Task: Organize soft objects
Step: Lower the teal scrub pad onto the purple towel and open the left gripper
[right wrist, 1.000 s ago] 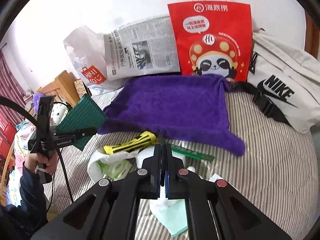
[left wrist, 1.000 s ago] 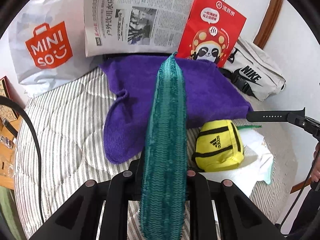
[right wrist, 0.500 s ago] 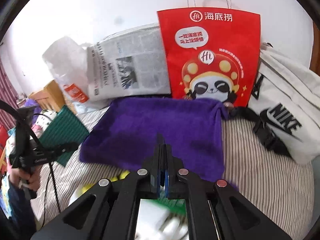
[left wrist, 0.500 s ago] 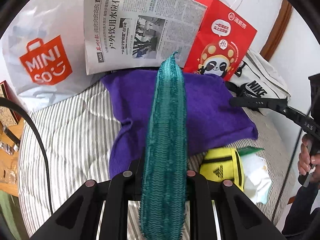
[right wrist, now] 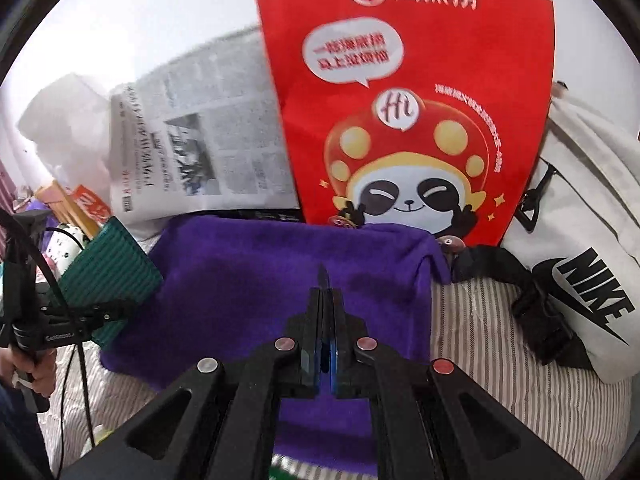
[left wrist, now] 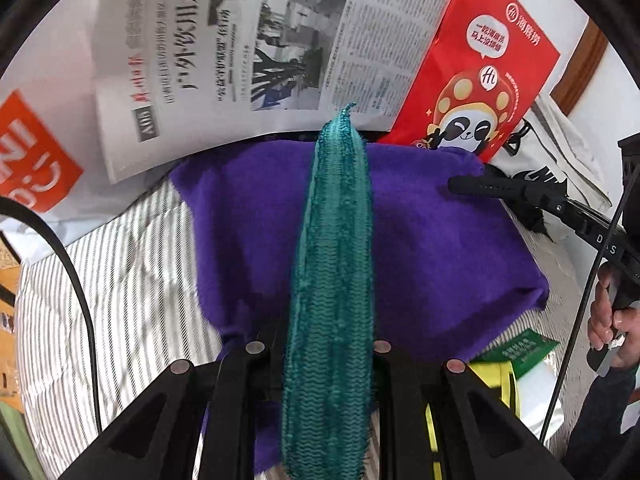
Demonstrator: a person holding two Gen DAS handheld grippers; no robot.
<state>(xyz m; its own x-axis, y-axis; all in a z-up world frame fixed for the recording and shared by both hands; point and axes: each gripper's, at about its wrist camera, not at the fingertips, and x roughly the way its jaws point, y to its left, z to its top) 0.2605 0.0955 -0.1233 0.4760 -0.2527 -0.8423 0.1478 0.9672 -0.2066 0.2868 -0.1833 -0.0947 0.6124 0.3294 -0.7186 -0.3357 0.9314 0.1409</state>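
Note:
My left gripper (left wrist: 320, 360) is shut on a folded teal knitted cloth (left wrist: 332, 280), held edge-on above the purple towel (left wrist: 420, 240) spread on the striped bed. In the right wrist view the same teal cloth (right wrist: 108, 268) shows as a flat rectangle at the left edge of the purple towel (right wrist: 280, 280), held in the left gripper (right wrist: 116, 308). My right gripper (right wrist: 325, 280) is shut and empty, its tips over the middle of the towel. It shows from the side in the left wrist view (left wrist: 456, 186), at the towel's far right corner.
Against the wall stand a newspaper (left wrist: 260, 52), a red panda paper bag (right wrist: 404, 112), a white MINISO bag (left wrist: 28, 152) and a white Nike bag (right wrist: 584, 248). A yellow pouch (left wrist: 500, 376) and a green packet (left wrist: 520, 348) lie by the towel's near right corner.
Both grippers have moved forward toward the wall, over the purple towel. The yellow pouch and white items have dropped out of the right wrist view. The teal cloth stays held.

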